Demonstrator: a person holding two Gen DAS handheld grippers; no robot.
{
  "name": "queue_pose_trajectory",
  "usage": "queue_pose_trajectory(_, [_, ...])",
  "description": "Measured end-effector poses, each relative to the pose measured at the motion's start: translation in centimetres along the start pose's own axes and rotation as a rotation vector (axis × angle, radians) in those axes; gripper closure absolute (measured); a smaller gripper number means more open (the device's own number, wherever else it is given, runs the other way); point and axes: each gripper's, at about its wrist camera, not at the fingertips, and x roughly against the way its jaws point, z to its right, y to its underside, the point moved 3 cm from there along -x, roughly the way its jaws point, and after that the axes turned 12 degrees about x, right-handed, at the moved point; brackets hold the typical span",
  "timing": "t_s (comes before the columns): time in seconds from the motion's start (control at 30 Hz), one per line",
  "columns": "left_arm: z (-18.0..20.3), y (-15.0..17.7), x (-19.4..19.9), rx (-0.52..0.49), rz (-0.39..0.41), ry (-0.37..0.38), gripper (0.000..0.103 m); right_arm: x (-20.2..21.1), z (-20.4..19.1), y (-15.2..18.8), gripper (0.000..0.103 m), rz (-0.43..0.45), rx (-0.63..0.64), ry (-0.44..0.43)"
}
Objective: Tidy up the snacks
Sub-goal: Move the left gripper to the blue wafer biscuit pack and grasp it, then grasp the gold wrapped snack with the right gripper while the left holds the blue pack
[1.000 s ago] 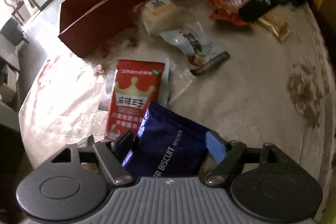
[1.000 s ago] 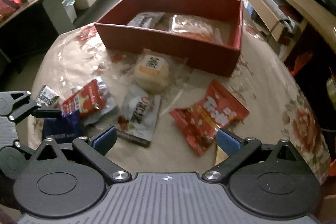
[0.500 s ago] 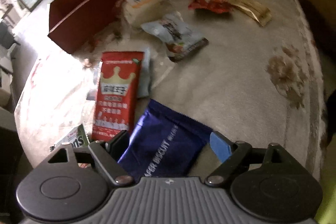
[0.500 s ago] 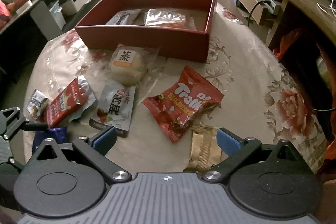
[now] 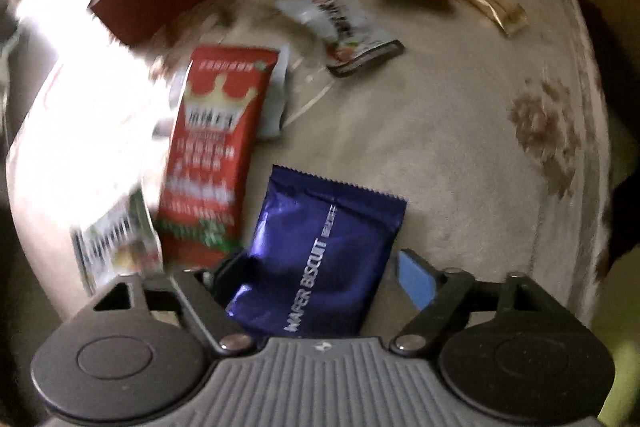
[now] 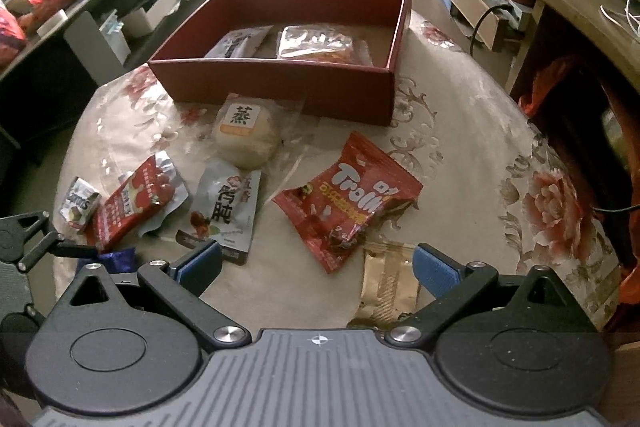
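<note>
A blue wafer biscuit packet (image 5: pixel 320 259) lies on the table between the open fingers of my left gripper (image 5: pixel 316 271); whether they touch it I cannot tell. A red crown packet (image 5: pixel 216 147) lies to its left. My right gripper (image 6: pixel 316 267) is open and empty above the table's front edge, a gold packet (image 6: pixel 386 283) between its fingers and a red Trolli bag (image 6: pixel 352 199) just beyond. The red box (image 6: pixel 280 87) at the back holds two packets. A round bun (image 6: pixel 244 135) and a grey packet (image 6: pixel 226 211) lie before it.
A small Sprits packet (image 6: pixel 78 203) and a red packet (image 6: pixel 136 203) lie at the left, near the left gripper (image 6: pixel 36 239). The round table (image 6: pixel 480 155) has a floral cloth. A TV bench stands at the right, a sideboard at the left.
My left gripper has drawn back, so more of the blue packet shows between its fingers. My right gripper has moved back and right; the gold packet has come between its fingers.
</note>
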Motion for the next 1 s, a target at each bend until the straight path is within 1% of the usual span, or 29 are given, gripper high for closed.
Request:
queue_pose_trajectory(0.03, [0.2, 0.4, 0.1, 0.019, -0.007, 0.014, 0.022, 0.0, 0.1, 0.0, 0.001, 0.001, -0.002, 0.002])
queue_pose_trajectory(0.07, [0.7, 0.8, 0.2, 0.025, -0.002, 0.020, 0.026, 0.1, 0.3, 0.0, 0.001, 0.001, -0.005, 0.006])
queue_pose_trajectory(0.13, [1.6, 0.9, 0.4, 0.024, 0.026, 0.006, 0.027, 0.0, 0.6, 0.1, 0.001, -0.001, -0.007, 0.019])
queue_pose_trajectory(0.17, [1.8, 0.8, 0.5, 0.032, 0.040, 0.011, 0.027, 0.0, 0.8, 0.2, 0.001, -0.003, -0.008, 0.026])
queue_pose_trajectory(0.2, [1.8, 0.5, 0.3, 0.052, 0.041, 0.015, 0.021, -0.1, 1.0, 0.3, 0.001, -0.007, -0.012, 0.029])
queue_pose_trajectory(0.23, [1.8, 0.3, -0.1, 0.073, 0.023, 0.017, 0.017, -0.1, 1.2, 0.4, 0.001, -0.012, -0.016, 0.028])
queue_pose_trajectory(0.27, [1.8, 0.0, -0.6, 0.100, 0.011, 0.015, 0.008, -0.2, 1.5, 0.5, 0.001, -0.016, -0.022, 0.030])
queue_pose_trajectory(0.3, [1.7, -0.1, -0.8, 0.125, 0.008, 0.019, 0.004, -0.4, 1.7, 0.7, 0.001, -0.024, -0.026, 0.035])
queue_pose_trajectory(0.33, [1.8, -0.1, -0.9, 0.130, 0.011, 0.019, 0.004, -0.6, 1.9, 0.9, 0.001, -0.032, -0.029, 0.039])
queue_pose_trajectory(0.37, [2.0, 0.0, -0.8, 0.122, 0.017, 0.012, 0.005, -0.9, 2.2, 1.1, 0.001, -0.045, -0.034, 0.044])
queue_pose_trajectory(0.4, [2.1, 0.0, -0.7, 0.120, 0.019, 0.013, 0.009, -1.1, 2.5, 1.3, 0.001, -0.056, -0.039, 0.048])
queue_pose_trajectory(0.43, [2.3, 0.0, -0.6, 0.125, 0.021, 0.020, 0.011, -1.4, 2.7, 1.5, 0.001, -0.067, -0.043, 0.052])
queue_pose_trajectory(0.47, [2.5, 0.1, -0.5, 0.130, 0.025, 0.026, 0.017, -1.7, 3.1, 1.7, 0.001, -0.080, -0.050, 0.062])
queue_pose_trajectory(0.5, [2.6, 0.1, -0.2, 0.131, 0.039, 0.033, 0.028, -1.9, 3.4, 1.8, 0.001, -0.091, -0.056, 0.074])
queue_pose_trajectory(0.57, [2.8, 0.1, 0.1, 0.142, 0.057, 0.035, 0.033, -2.4, 4.0, 2.1, 0.001, -0.109, -0.072, 0.092])
queue_pose_trajectory(0.7, [2.7, -0.2, 0.3, 0.173, 0.073, 0.038, 0.035, -3.6, 4.3, 2.4, 0.001, -0.146, -0.086, 0.107])
queue_pose_trajectory(0.77, [2.4, -0.5, 0.4, 0.189, 0.081, 0.035, 0.035, -4.6, 3.9, 2.3, 0.002, -0.164, -0.074, 0.103])
queue_pose_trajectory(0.8, [2.3, -0.7, 0.3, 0.195, 0.085, 0.034, 0.035, -5.0, 3.7, 2.2, 0.002, -0.173, -0.067, 0.115])
queue_pose_trajectory(0.9, [2.1, -1.1, 0.3, 0.220, 0.097, 0.029, 0.035, -6.4, 3.3, 2.2, 0.008, -0.206, -0.055, 0.122])
queue_pose_trajectory(1.0, [1.9, -1.2, -0.3, 0.252, 0.093, 0.010, 0.034, -6.6, 2.6, 2.4, 0.009, -0.208, -0.027, 0.155])
